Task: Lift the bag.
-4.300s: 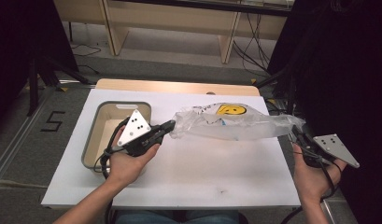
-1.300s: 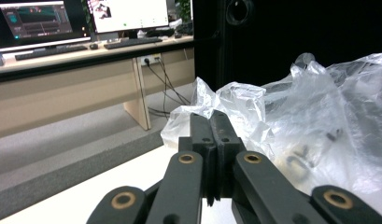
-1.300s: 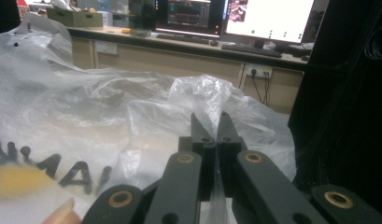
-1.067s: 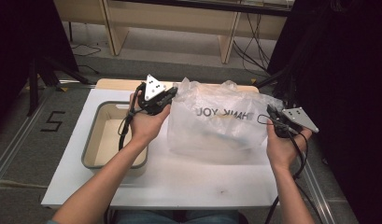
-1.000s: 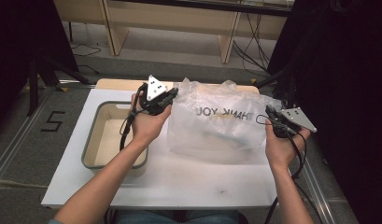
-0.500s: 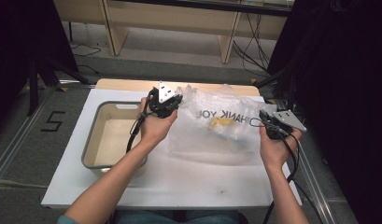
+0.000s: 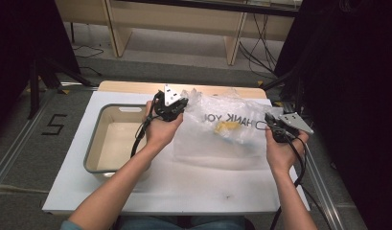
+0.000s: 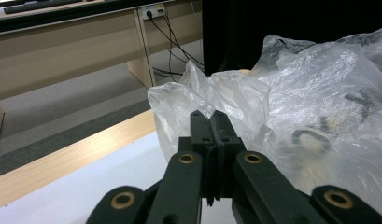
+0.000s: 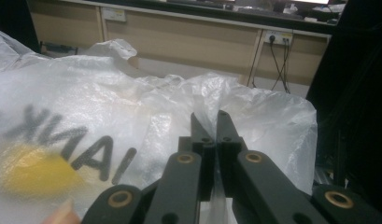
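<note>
Currently, the clear plastic bag (image 7: pixel 222 127) lies spread over the far half of the white table (image 7: pixel 193 191), with its dark printed lettering and a yellow patch showing through the film. All positions below are given relative to this bag.

Left gripper (image 7: pixel 177 109): located at the bag's left far corner, held in the person's left hand (image 7: pixel 161 132). In the left gripper view, the two black jaws are closed together, with a fold of the bag's film (image 8: pixel 212 100) pinched at their tips. The bag's crumpled bulk rises to the right of the jaws in that view.

Right gripper (image 7: pixel 269 125): located at the bag's right edge, held in the person's right hand (image 7: pixel 281 151). In the right gripper view, the jaws are closed on a thin ridge of the film (image 9: pixel 212 105), and the lettering and yellow patch lie to the left of the jaws.

Beige tray (image 7: pixel 95 146): stands on the table just left of the bag, beside the left forearm. A wooden board edge (image 7: pixel 131 87) runs along the table's far side, behind the bag.
</note>
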A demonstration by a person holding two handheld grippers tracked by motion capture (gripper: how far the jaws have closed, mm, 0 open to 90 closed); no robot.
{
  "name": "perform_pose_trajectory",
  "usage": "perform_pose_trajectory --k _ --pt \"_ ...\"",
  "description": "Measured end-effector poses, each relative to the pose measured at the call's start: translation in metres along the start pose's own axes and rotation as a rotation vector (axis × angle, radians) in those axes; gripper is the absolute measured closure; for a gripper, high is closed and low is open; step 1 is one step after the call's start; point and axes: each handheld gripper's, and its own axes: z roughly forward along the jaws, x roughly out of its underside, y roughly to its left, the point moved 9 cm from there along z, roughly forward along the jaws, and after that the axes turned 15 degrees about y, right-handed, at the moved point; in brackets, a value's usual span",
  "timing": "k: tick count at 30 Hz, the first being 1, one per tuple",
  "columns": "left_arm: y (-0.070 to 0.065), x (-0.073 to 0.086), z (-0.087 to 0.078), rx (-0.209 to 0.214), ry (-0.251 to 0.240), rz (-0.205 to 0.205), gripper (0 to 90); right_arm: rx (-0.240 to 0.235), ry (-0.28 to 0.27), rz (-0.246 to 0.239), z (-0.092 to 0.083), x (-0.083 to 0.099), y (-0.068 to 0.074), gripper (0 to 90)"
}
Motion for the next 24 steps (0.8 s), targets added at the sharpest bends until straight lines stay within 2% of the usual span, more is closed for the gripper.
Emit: perform_pose_trajectory --k 10,18,24 --pt "0.002 0.005 0.012 -0.007 0.031 -0.012 89.5 -0.023 0.054 0.000 0.010 0.010 0.002 89.5" --pt "0.004 0.005 0.013 -0.010 0.030 -0.022 88.7 -0.034 0.069 0.008 0.011 0.012 0.000 88.2" --pt "0.005 0.004 0.010 -0.012 0.022 -0.019 85.2 -0.032 0.058 0.009 0.008 0.011 0.000 85.0"
